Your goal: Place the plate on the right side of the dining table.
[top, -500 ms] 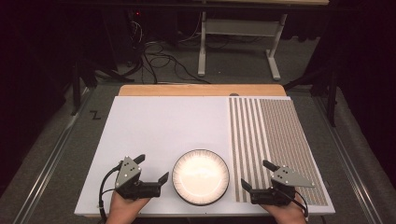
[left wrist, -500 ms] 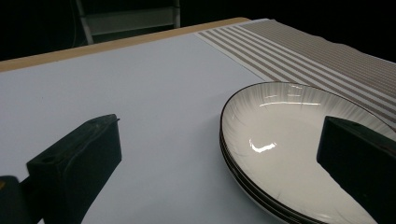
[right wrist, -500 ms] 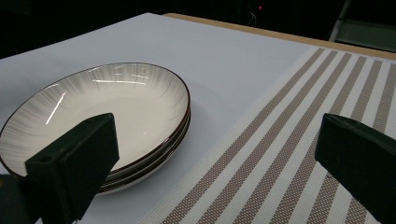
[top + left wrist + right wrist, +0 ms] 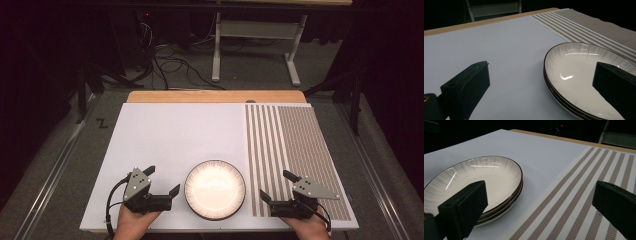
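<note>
A stack of white plates with dark rims sits on the white table top near its front edge. From the side it reads as two or three plates. My left gripper rests open just left of the stack, held by a hand. My right gripper rests open to the right of the stack, over the striped placemat. Nothing lies between the jaws of either gripper, and neither one touches the plates.
The brown-and-white striped placemat covers the right part of the table. A wooden strip runs along the far edge. Beyond it are a dark floor, cables and a metal stand.
</note>
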`<state>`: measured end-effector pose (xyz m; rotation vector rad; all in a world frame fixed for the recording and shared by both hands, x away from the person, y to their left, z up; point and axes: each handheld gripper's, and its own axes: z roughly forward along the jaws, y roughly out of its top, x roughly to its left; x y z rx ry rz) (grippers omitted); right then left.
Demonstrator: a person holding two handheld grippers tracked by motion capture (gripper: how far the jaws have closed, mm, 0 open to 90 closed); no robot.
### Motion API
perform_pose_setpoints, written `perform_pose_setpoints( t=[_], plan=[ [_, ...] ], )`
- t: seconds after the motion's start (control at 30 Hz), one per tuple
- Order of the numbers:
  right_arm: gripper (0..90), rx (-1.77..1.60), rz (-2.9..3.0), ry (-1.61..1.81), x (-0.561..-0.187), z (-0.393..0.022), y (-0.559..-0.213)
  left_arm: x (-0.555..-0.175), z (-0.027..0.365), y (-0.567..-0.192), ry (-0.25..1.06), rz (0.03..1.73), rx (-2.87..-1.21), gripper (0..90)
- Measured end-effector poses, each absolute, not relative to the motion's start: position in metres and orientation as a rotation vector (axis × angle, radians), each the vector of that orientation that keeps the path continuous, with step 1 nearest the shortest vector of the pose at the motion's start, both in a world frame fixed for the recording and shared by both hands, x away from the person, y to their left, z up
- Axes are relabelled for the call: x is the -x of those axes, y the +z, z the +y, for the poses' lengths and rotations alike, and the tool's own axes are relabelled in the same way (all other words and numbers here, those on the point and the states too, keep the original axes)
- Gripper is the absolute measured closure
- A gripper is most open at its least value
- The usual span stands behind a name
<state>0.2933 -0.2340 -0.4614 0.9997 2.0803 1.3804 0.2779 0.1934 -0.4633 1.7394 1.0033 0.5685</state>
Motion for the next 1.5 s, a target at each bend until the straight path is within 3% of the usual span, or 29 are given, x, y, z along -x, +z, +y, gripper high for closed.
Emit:
perform_pose_setpoints(
  t=[0.63,0.9,1.5],
  plan=[
    [1.9,-0.989,2.087,1.381,-0.294,-0.232,-0.461,-0.277,0.193,-0.466,0.575,0.985,-1.744,7.5],
    [7.5,-0.964,2.073,1.387,-0.292,-0.231,-0.456,-0.278,0.191,-0.467,0.569,0.982,-1.748,11.5],
    [13.8,-0.902,2.178,1.407,-0.314,-0.184,-0.447,-0.278,0.198,-0.468,0.56,0.994,-1.731,14.4]
  ],
)
